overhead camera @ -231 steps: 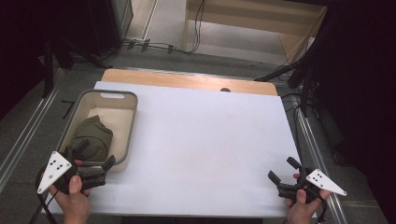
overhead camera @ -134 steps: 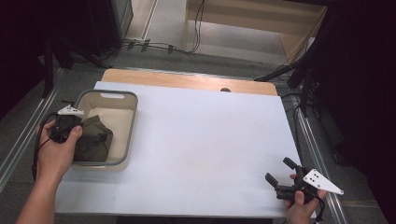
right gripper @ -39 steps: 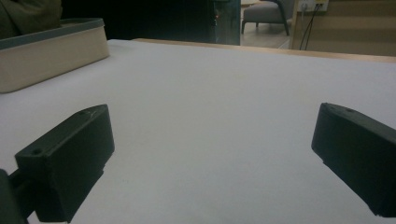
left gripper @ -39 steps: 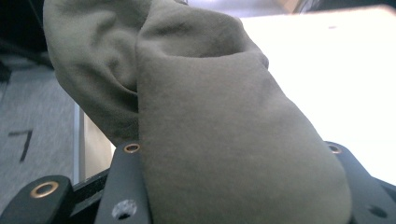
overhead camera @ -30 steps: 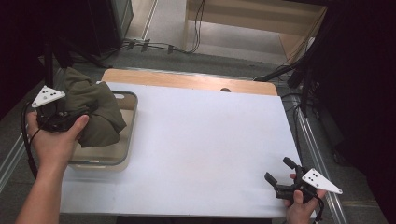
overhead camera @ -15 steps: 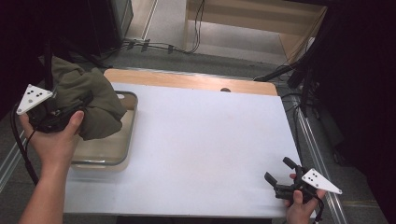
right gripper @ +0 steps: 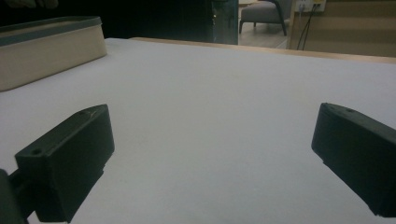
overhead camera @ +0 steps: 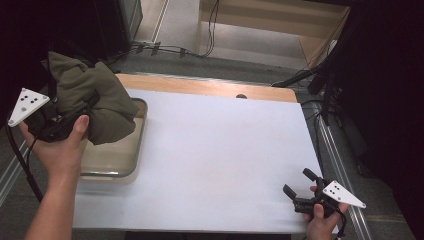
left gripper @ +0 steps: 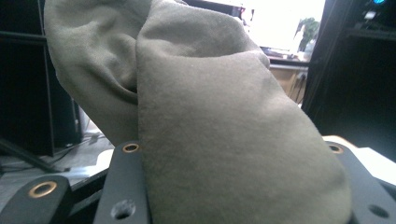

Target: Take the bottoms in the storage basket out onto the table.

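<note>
At the left edge of the worktop (overhead camera: 215, 150), the left tool (overhead camera: 75, 112) pinches a bunched olive-green cloth (overhead camera: 97, 100), soft and matte like fleece, and holds it in the air above the shallow beige tray (overhead camera: 139, 145), so the white surface where it could be spread lies to the cloth's right. At the near right corner, well apart, the right tool (overhead camera: 296, 186) rests low with its black jaws spread and nothing between them.

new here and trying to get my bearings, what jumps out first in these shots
The olive cloth, bunched and clamped in the left gripper, hangs above the bin at the table's left edge. The right gripper rests open at the near right corner of the bare white table.
</note>
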### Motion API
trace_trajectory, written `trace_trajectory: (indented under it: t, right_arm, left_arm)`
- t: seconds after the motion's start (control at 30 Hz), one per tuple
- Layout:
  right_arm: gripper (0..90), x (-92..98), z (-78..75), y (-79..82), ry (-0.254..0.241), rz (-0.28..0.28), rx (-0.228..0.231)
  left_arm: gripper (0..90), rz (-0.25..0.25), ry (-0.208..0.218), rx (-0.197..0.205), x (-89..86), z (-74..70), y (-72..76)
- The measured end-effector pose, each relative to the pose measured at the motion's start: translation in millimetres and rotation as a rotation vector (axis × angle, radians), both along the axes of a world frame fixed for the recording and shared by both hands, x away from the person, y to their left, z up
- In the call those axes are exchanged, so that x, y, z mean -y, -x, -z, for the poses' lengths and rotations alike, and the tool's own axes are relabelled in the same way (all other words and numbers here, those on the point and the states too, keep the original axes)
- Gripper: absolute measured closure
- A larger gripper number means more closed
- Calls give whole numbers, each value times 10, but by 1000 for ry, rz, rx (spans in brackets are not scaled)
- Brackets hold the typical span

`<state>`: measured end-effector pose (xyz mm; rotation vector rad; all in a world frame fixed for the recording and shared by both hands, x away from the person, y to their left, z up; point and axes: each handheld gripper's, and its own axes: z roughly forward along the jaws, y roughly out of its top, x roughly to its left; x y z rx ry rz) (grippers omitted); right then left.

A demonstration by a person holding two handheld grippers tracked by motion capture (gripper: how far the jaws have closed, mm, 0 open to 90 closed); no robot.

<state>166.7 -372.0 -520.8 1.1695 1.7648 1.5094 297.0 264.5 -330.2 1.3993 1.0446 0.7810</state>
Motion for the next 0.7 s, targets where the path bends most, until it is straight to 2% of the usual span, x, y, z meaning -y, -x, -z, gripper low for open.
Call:
trace_trajectory:
  t: [0.37, 0.7]
  right_arm:
    - [0, -1, 1, 0, -1, 0, 1]
    - [0, -3, 0, 1, 2, -1, 1]
  left_arm:
    - [502, 60, 11, 24, 191, -118, 31]
    - [502, 105, 9, 39, 391, -144, 56]
